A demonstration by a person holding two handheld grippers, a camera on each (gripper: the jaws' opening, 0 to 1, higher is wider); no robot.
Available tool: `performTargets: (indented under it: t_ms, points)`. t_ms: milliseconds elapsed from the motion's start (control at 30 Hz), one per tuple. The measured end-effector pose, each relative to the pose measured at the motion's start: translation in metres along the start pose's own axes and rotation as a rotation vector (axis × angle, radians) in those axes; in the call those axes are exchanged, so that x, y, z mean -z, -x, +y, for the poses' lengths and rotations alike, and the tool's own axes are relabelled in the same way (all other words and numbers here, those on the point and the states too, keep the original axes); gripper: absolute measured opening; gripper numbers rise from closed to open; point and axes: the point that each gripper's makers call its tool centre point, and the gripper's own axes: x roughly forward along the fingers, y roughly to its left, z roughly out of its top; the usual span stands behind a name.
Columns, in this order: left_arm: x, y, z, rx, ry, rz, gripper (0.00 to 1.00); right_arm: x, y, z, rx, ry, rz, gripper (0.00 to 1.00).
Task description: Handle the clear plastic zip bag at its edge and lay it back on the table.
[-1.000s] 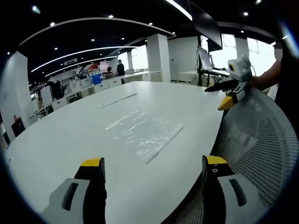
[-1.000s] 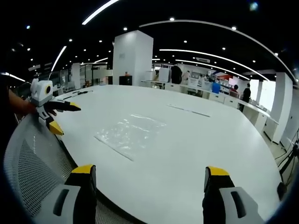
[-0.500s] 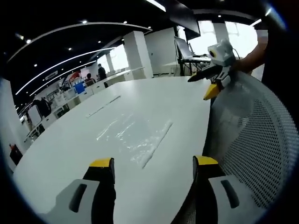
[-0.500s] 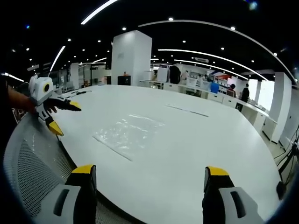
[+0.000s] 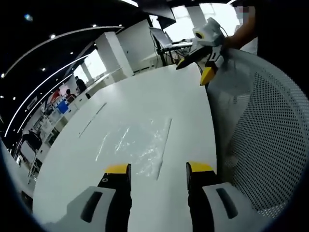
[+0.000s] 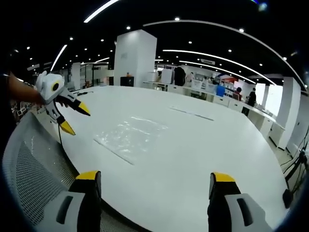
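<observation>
The step in hand looks like the approach: nothing is gripped yet, and the one clear bag (image 5: 137, 145) lies flat on the white surface (image 5: 178, 96). Starting at the left, the left claw (image 5: 158, 170) hovers just short of the bag's near end with its jaws apart and nothing between them; the zip strip (image 5: 164, 145) runs away from it along the bag's right side. In the right gripper view the same bag (image 6: 129, 137) sits left of centre, well ahead of the right claw (image 6: 154, 181), whose jaws stand wide apart and empty near the surface's rim. Next, I judge, the left claw must drop low and close on the bag's thin near edge, which will be fiddly on a flat film. Count: one bag, two claws, and one mesh chair back (image 5: 263, 125) on the right.
</observation>
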Motion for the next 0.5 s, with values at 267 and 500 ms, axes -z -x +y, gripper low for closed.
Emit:
performTargets:
  t_ms: [267, 500]
  points:
    - [0.013, -0.011, 0.004, 0.035, -0.099, 0.067, 0.38, 0.004, 0.0, 0.001, -0.007, 0.001, 0.014, 0.91]
    - [0.018, -0.022, 0.004, 0.069, -0.212, 0.112, 0.32, 0.002, 0.0, 0.003, -0.015, 0.001, 0.015, 0.9]
